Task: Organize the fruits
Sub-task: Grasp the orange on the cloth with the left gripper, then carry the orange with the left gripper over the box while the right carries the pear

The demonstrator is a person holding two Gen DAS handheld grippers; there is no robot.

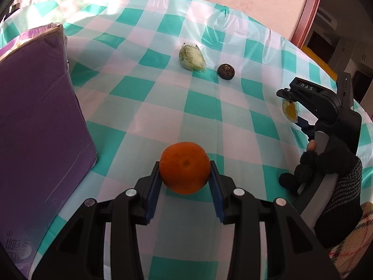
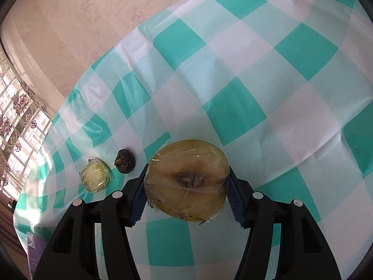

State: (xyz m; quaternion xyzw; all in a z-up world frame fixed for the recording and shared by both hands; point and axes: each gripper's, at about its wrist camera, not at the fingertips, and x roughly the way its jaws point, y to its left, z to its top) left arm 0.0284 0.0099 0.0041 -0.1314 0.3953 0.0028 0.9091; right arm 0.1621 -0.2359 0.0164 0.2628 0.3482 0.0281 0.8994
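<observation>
We had the left tongs clenched on the orange, the fruit sitting between the blue pads and clear of the checked surface. The purple box stood just to its left, nearest that hand, so we judged it the orange's likely destination. Over on our right, the right tongs gripped the wrapped fruit half, cut face toward the camera. Farther out the wrapped green piece and the dark round fruit lay side by side, untouched, nearer the right hand.
</observation>
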